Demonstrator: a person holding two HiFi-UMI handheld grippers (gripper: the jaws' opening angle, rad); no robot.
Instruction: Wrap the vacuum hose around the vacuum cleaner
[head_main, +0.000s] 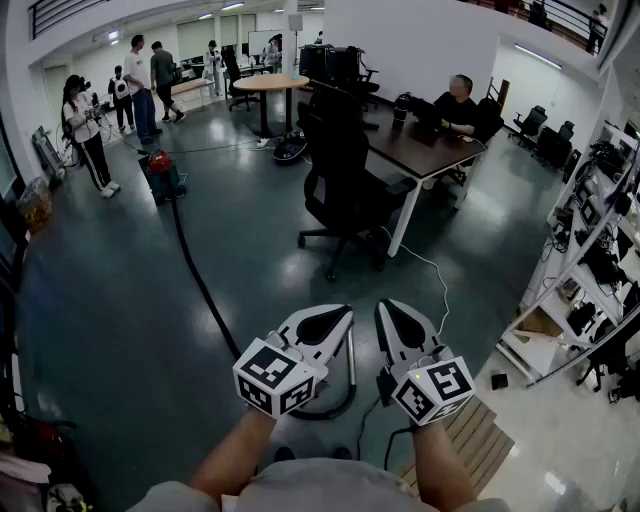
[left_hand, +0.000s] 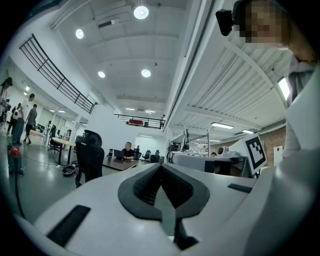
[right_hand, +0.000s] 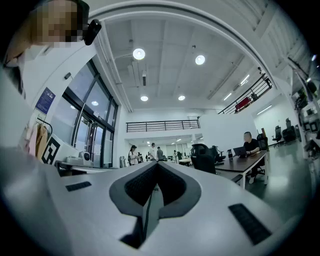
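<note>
"Gripping anything, either tool?"

"No. Left gripper (head_main: 327, 322) and right gripper (head_main: 398, 322) both have their jaws pressed together on nothing. They are held side by side, low in the head view, pointing ahead over the floor (head_main: 110, 330)."

"Where's the vacuum (head_main: 160, 176)?"

"Well apart from them, far off to the left, near some standing people (head_main: 140, 75). It is a teal drum with a red top. What is inside the drum cannot be seen."

"And the hose (head_main: 200, 280)?"

"Black, lying on the floor. It runs from the vacuum toward the person and ends in a curve just under the left gripper. It lies stretched out, not wrapped round the vacuum."

"Any containers?"

"Shelves (head_main: 590, 260) at the right hold dark gear, too small to name. A brown box (head_main: 542, 322) sits on the lowest shelf, and its contents cannot be made out. A pallet (head_main: 478, 432) lies on the floor beside the right forearm."
</note>
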